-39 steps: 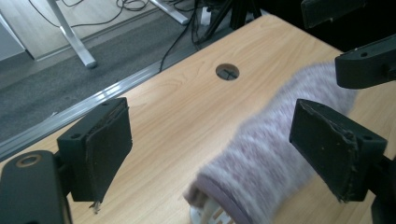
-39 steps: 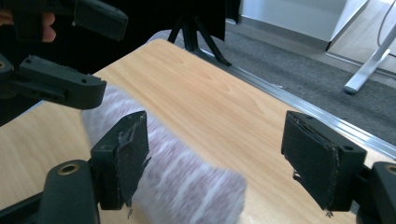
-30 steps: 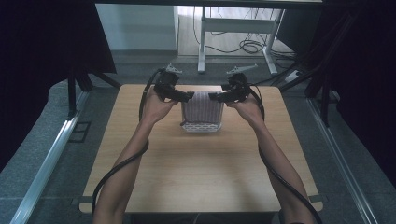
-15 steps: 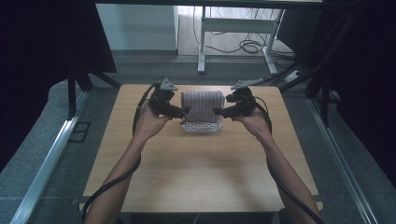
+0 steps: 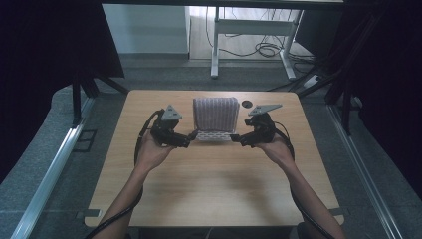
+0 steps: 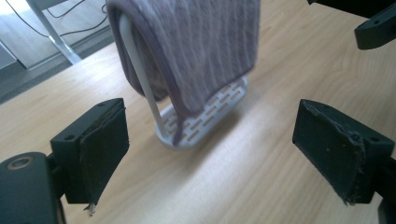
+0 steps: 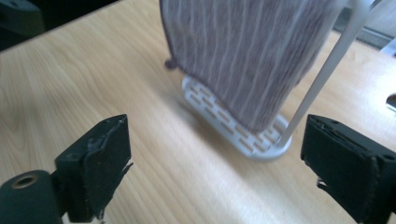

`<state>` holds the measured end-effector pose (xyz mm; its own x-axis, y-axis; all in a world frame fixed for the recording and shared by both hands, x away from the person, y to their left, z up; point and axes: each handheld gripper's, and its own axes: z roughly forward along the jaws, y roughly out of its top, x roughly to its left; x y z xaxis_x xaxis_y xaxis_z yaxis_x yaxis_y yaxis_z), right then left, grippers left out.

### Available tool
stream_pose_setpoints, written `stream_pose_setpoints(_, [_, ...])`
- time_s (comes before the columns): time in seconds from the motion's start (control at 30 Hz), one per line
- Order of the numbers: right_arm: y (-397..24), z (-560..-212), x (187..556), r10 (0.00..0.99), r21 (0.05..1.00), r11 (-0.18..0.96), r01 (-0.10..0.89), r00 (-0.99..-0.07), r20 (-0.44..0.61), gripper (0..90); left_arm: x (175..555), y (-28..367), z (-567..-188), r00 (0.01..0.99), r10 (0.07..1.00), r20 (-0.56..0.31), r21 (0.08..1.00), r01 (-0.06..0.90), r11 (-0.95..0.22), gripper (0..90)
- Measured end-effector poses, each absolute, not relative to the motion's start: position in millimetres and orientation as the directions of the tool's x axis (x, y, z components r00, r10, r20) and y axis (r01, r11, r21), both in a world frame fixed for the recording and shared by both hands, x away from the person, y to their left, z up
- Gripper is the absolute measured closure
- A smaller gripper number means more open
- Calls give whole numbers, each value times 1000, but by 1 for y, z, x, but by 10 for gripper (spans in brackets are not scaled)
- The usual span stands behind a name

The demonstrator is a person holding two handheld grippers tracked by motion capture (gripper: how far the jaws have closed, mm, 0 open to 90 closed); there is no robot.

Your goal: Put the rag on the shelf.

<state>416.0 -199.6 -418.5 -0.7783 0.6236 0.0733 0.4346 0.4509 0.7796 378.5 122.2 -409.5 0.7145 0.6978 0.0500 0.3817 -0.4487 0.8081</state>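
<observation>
1. Striped towel [image 5: 215,112]: draped over white rack [image 5: 214,136], far-centre of desk [image 5: 209,199].
2. Left claw [image 5: 191,136], right claw [image 5: 236,138]: both released, nothing held; right jaws lately opened wider.
3. Risk: towel may be dragged off if brushed by either claw.
4. Risk: the light rack may be tipped if nudged.

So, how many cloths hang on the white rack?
1. A striped purple-grey cloth is draped over the white rack at the table's far middle, between the open left gripper and right gripper. A second layer could be hidden.
</observation>
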Motion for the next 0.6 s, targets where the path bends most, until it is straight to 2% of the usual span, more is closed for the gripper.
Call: stream_pose_setpoints(0.6, [-205,-474,383,614,745,487,456,-785,79,50,337,133,-476,710,704,20,798,413,-439,104])
